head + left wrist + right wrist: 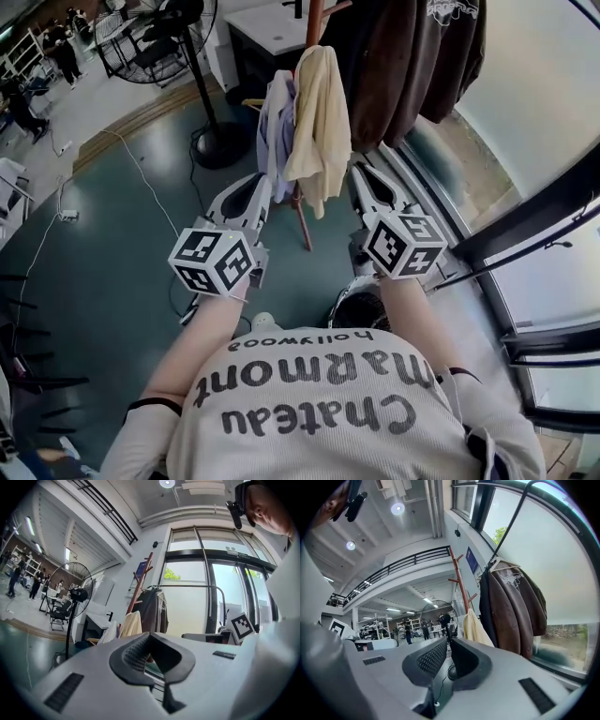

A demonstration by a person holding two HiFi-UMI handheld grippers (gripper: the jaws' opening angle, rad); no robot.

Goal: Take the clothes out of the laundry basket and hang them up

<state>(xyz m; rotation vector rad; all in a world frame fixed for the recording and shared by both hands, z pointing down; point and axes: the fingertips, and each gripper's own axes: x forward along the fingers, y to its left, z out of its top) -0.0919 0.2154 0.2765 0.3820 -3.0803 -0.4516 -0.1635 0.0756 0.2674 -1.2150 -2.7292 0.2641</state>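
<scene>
A cream garment point(319, 122) and a lavender one point(277, 127) hang on the wooden coat stand point(302, 220) in front of me. My left gripper point(261, 183) is held level just left of them, jaws shut and empty point(149, 637). To the right of the cream garment point(476, 627), my right gripper point(362, 171) is also level, its pads point(433, 656) closed together with nothing between them. Neither gripper touches the clothes. A dark round basket point(361, 305) shows partly below my right wrist; its contents are hidden.
Brown jackets point(412, 66) hang on a rail at the upper right, beside the window frame point(525, 225). A standing fan point(155, 37) with a round base point(220, 145) stands left of the stand. A white cable point(141, 178) crosses the green floor. People stand far off.
</scene>
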